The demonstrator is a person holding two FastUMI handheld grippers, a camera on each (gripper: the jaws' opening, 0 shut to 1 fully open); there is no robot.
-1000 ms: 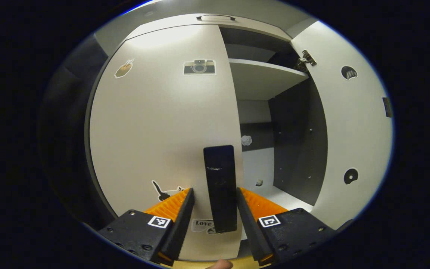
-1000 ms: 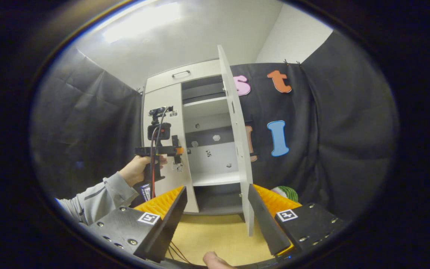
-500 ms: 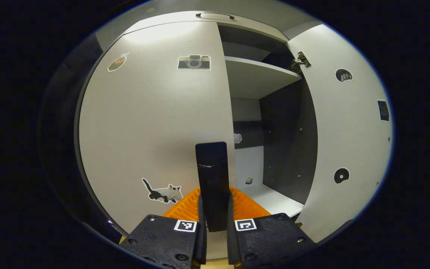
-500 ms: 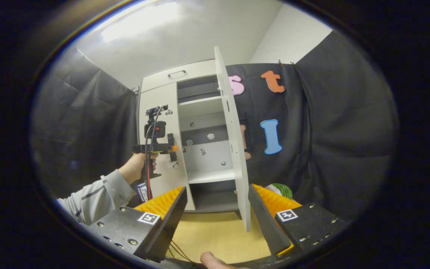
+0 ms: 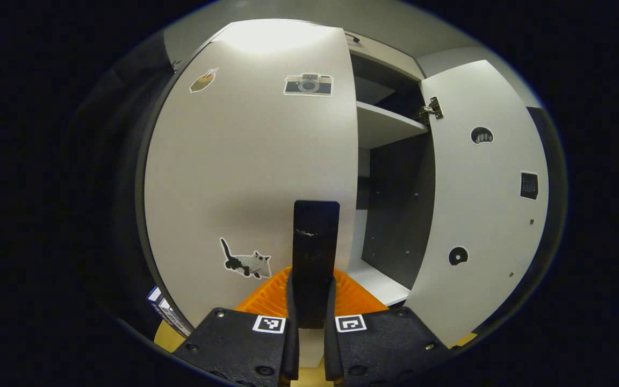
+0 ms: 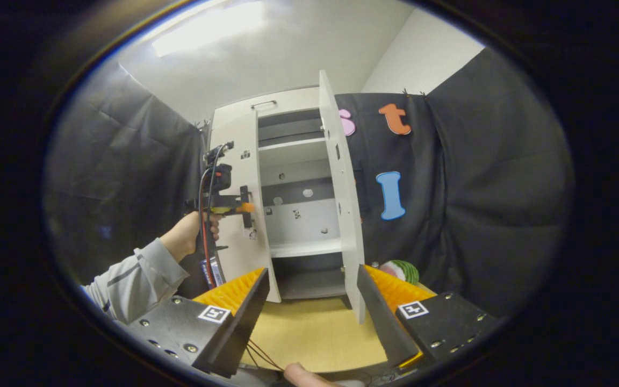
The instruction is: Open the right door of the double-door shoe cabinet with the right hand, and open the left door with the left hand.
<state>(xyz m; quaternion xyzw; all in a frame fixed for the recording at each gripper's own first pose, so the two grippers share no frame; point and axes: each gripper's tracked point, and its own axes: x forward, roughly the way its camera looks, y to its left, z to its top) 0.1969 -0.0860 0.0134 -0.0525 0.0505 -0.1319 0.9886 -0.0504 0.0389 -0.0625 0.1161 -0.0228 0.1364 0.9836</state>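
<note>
In the left gripper view the white left door (image 5: 250, 161), with camera and cat stickers, fills the middle. Its black vertical handle (image 5: 315, 236) sits between my left gripper's (image 5: 311, 285) fingers, which are shut on it. The right door (image 5: 481, 204) stands swung wide open, showing shelves (image 5: 384, 126) inside. In the right gripper view the shoe cabinet (image 6: 293, 215) is farther off, the right door (image 6: 342, 183) edge-on and open, the left door (image 6: 245, 188) slightly ajar. A hand (image 6: 186, 236) holds the left gripper (image 6: 242, 207) at that door. My right gripper (image 6: 312, 285) is open, holding nothing.
A wooden surface (image 6: 309, 333) lies in front of the cabinet. A green striped object (image 6: 401, 269) rests low beside the open right door. A grey sleeve (image 6: 137, 279) reaches in from the left. Small bits lie on the lower shelf (image 6: 304, 247).
My left gripper has gone from open around the black handle to shut on it, and the left door has begun swinging outward. The right gripper has shifted only slightly and stays open.
</note>
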